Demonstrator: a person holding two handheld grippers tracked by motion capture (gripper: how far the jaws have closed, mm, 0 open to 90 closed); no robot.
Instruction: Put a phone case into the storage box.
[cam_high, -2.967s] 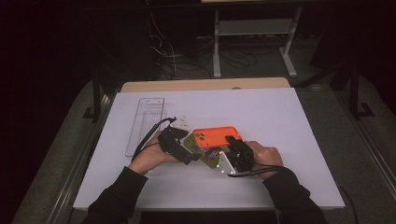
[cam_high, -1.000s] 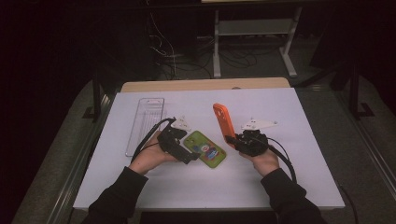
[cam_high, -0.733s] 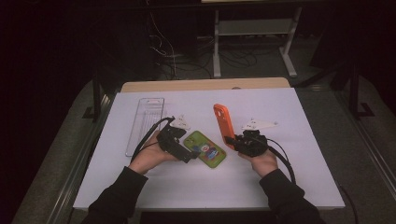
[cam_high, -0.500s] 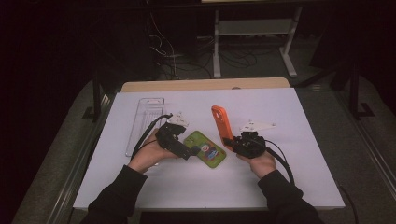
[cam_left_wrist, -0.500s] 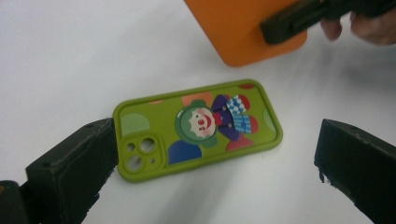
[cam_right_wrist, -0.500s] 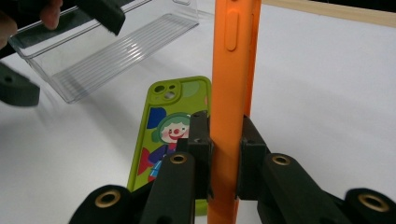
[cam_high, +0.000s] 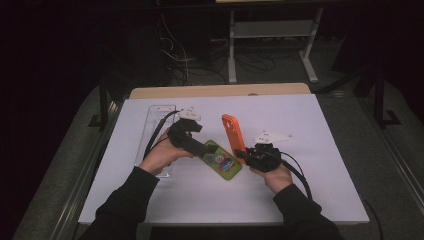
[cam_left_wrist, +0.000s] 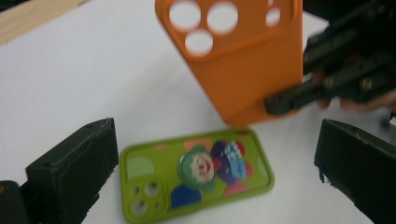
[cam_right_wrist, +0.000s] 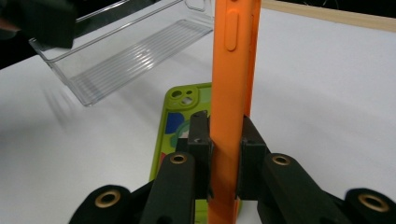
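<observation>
Right fingers (cam_right_wrist: 224, 154): closed on the orange case (cam_right_wrist: 232, 93), holding it upright on its edge, off the desk (cam_high: 325, 130).
Left fingers (cam_left_wrist: 210, 186): wide open, empty, the green case (cam_left_wrist: 196, 179) flat between them for picking.

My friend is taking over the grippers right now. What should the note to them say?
Right gripper: shut on the orange phone case, held upright above the table.
Left gripper: open, holding nothing, hovering over the green phone case.
The green case lies flat on the white table. The clear tray sits at the left.
Done: the cases are apart.
Left: probably set them in the tray.
</observation>
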